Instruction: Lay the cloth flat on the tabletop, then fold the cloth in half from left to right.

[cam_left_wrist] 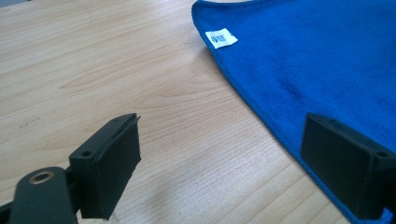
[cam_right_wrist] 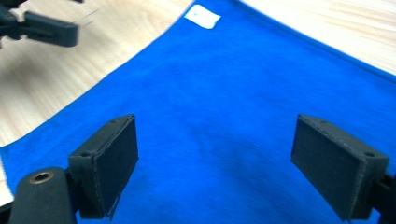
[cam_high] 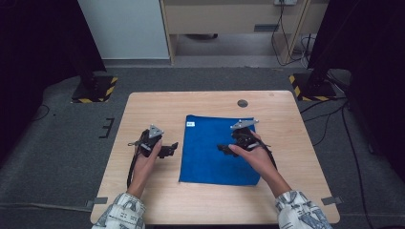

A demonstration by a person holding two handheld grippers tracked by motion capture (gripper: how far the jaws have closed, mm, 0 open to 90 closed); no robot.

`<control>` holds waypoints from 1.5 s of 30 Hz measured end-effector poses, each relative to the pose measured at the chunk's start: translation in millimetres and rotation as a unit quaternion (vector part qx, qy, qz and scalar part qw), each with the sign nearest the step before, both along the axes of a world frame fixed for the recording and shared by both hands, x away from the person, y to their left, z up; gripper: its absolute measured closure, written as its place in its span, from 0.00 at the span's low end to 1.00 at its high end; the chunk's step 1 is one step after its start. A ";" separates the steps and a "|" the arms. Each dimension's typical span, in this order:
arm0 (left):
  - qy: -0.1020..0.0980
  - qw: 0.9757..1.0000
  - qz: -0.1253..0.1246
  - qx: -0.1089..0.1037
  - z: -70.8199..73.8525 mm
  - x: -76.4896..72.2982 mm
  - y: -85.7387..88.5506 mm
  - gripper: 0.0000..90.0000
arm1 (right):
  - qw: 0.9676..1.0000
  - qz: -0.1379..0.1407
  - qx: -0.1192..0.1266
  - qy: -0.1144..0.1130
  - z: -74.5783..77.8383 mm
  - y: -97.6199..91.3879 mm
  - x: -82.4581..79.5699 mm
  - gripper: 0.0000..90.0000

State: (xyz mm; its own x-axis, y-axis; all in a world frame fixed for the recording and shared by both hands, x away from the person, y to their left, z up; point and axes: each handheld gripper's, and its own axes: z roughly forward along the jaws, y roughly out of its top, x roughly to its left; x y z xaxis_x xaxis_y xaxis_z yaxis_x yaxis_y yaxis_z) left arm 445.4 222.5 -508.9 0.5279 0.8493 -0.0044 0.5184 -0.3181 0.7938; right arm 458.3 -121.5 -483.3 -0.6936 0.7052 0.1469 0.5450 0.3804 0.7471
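Note:
A blue cloth (cam_high: 205,164) lies flat on the wooden table (cam_high: 153,107), with a small white label (cam_high: 190,124) at its far left corner. My left gripper (cam_high: 173,148) is open just off the cloth's left edge and points toward it. In the left gripper view its jaws (cam_left_wrist: 222,125) stand wide, one over bare wood, the other over the cloth's (cam_left_wrist: 317,60) hem, with the label (cam_left_wrist: 221,38) ahead. My right gripper (cam_high: 222,148) hovers open over the middle of the cloth and points left. In the right gripper view (cam_right_wrist: 215,123) nothing but cloth (cam_right_wrist: 233,70) lies between the jaws.
A round dark grommet (cam_high: 242,103) sits in the table behind the cloth. Bare wood surrounds the cloth on every side. Two stand bases with yellow-black tape (cam_high: 95,89) (cam_high: 310,88) rest on the grey floor beyond the table's far corners.

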 end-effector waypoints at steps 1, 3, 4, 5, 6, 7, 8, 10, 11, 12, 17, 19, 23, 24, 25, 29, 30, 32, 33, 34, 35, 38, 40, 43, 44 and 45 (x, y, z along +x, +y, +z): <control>0.000 1.000 0.000 0.001 -0.4 0.1 0.4 0.13 | 1.000 0.004 -0.001 0.000 -0.4 4.1 -1.3 0.17; 0.001 1.000 0.001 0.007 -1.5 0.4 1.2 0.13 | 1.000 0.011 -0.002 -0.001 -1.2 11.4 -3.4 0.17; 0.001 1.000 0.002 0.010 -2.0 0.5 1.7 0.13 | 1.000 0.014 -0.004 -0.003 -1.6 14.7 -4.4 0.18; 0.001 1.000 0.003 0.012 -2.2 0.6 2.2 0.12 | 1.000 0.016 -0.007 -0.006 -1.7 18.7 -5.7 0.19; 0.003 1.000 0.005 0.017 -2.3 0.8 3.1 0.12 | 1.000 0.017 -0.008 -0.007 -1.8 20.9 -6.5 0.20; 0.005 1.000 0.008 0.017 -2.6 1.1 3.5 0.12 | 1.000 0.018 -0.013 -0.008 -2.2 23.7 -7.3 0.21; 0.008 1.000 0.010 0.018 -3.2 1.6 4.3 0.12 | 1.000 0.020 -0.015 -0.009 -2.5 25.9 -7.9 0.21; 0.010 1.000 0.015 0.022 -4.0 2.0 5.0 0.12 | 0.999 0.026 -0.022 -0.006 -4.0 32.0 -10.0 0.21; 0.009 1.000 0.017 0.024 -3.9 2.1 5.7 0.12 | 0.999 0.030 -0.023 -0.008 -4.9 34.5 -10.5 0.21; 0.009 1.000 0.016 0.023 -3.7 2.1 6.2 0.12 | 0.999 0.032 -0.022 -0.005 -5.3 37.7 -11.9 0.21; 0.008 1.000 0.019 0.016 -3.1 2.1 9.3 0.12 | 0.999 0.041 -0.021 -0.006 -6.4 49.0 -16.9 0.21; 0.009 1.000 0.021 0.016 -3.0 2.4 10.9 0.12 | 0.999 0.045 -0.021 -0.007 -7.1 53.5 -18.8 0.21; 0.008 0.999 0.029 0.010 -2.1 2.7 15.9 0.12 | 0.998 0.055 -0.023 -0.006 -8.8 62.3 -23.1 0.20; 0.008 0.999 0.031 0.008 -2.0 2.7 16.8 0.12 | 0.998 0.058 -0.021 -0.005 -9.3 64.8 -24.4 0.20; 0.008 0.999 0.033 0.007 -1.9 2.8 17.7 0.12 | 0.998 0.059 -0.020 -0.004 -9.5 66.5 -25.3 0.20; 0.009 0.999 0.040 0.007 -2.4 3.5 22.2 0.12 | 0.997 0.077 -0.021 -0.004 -10.9 79.0 -32.9 0.18; 0.009 0.999 0.042 0.006 -2.3 3.5 22.7 0.12 | 0.996 0.082 -0.023 -0.004 -11.4 82.1 -35.0 0.18; 0.009 0.999 0.044 0.008 -2.2 3.6 23.2 0.12 | 0.996 0.092 -0.022 0.000 -12.9 88.1 -38.8 0.18; 0.009 0.999 0.044 0.009 -2.3 3.8 23.2 0.12 | 0.995 0.096 -0.026 0.000 -13.7 91.1 -40.7 0.19; 0.009 0.999 0.044 0.009 -2.5 4.0 23.3 0.12 | 0.995 0.099 -0.030 -0.003 -14.3 93.9 -42.7 0.20; 0.009 0.999 0.044 0.009 -2.6 4.2 23.4 0.12 | 0.994 0.102 -0.032 -0.004 -15.0 96.6 -44.3 0.21; 0.011 0.999 0.046 0.012 -3.8 4.9 23.9 0.12 | 0.993 0.112 -0.030 -0.004 -16.7 103.3 -48.9 0.29; 0.013 0.999 0.047 0.013 -4.3 5.2 24.3 0.12 | 0.992 0.120 -0.031 -0.005 -17.5 108.0 -52.8 0.36; 0.012 0.999 0.047 0.012 -4.0 5.1 24.4 0.12 | 0.990 0.136 -0.030 -0.009 -19.1 114.9 -59.5 0.49; 0.012 0.999 0.047 0.012 -3.5 5.1 24.6 0.12 | 0.989 0.142 -0.030 -0.011 -19.8 117.1 -61.7 0.53; 0.011 0.999 0.047 0.012 -3.2 5.1 24.7 0.12 | 0.989 0.145 -0.032 -0.014 -20.4 119.4 -63.8 0.58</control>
State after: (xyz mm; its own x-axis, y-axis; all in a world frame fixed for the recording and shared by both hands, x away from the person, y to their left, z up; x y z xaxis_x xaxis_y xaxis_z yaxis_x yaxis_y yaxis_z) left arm 450.5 247.2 -512.1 0.4461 0.8949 0.0048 0.5643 -0.2855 0.7746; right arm 394.5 -2.1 -503.7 -0.8707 0.4839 0.0873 0.3865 0.5637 0.7300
